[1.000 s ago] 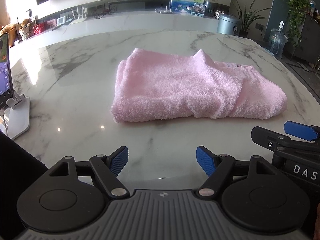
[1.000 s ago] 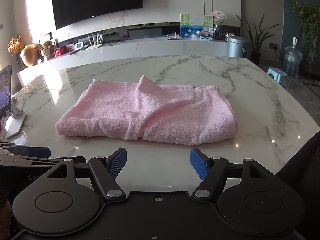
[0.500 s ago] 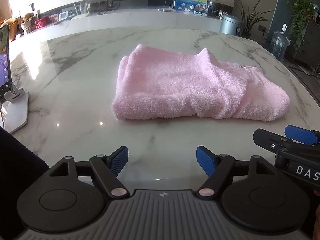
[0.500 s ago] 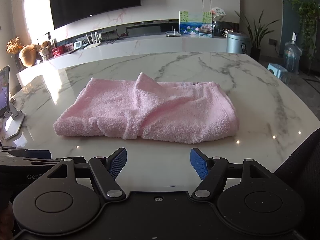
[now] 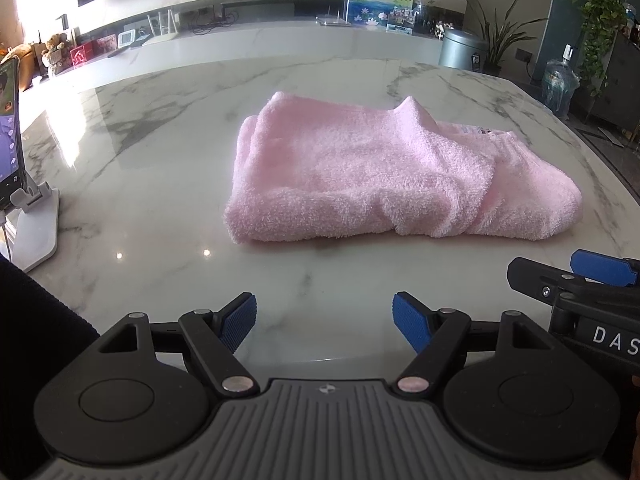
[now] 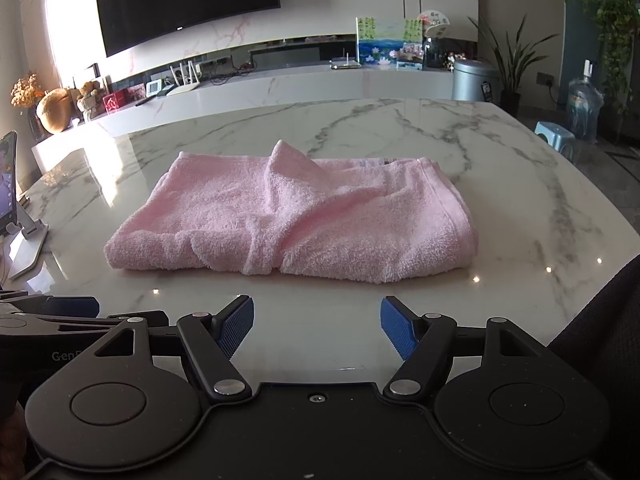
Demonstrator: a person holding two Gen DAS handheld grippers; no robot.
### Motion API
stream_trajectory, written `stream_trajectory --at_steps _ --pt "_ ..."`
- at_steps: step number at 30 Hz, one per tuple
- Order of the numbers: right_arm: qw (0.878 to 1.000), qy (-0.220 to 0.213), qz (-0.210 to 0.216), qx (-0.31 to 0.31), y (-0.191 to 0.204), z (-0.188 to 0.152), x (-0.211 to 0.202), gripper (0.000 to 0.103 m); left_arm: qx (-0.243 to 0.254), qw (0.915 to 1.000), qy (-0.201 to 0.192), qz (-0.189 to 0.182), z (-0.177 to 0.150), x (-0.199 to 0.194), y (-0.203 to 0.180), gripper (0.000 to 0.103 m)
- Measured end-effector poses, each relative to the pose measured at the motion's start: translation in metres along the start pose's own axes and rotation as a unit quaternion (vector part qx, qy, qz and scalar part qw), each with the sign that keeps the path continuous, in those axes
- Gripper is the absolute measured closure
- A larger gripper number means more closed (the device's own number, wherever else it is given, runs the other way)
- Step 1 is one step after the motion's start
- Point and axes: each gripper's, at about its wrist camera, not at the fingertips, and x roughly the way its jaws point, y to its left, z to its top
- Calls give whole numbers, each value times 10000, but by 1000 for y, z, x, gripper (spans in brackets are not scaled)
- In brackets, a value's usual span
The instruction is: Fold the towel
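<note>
Since a second ago, both views sit slightly closer to the towel. We hold the left gripper and right gripper wide, empty, short of it. Towel: doubled over, rumpled, on the table; further folding or finished, we cannot judge.

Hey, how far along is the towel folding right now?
Done: the pink towel lies folded in layers on the marble table, though rumpled. In hand: nothing; left gripper and right gripper are open, short of it. Left: smoothing or another fold.

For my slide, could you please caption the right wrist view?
Open right tongs face a loosely folded pink terry towel on the marble table.
</note>
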Motion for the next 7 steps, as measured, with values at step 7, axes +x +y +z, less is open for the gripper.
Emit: stream_trajectory --at_steps 7 --pt "10000 16 -3 15 -1 0 0 34 42 10000 -49 5 0 -1 -1 28"
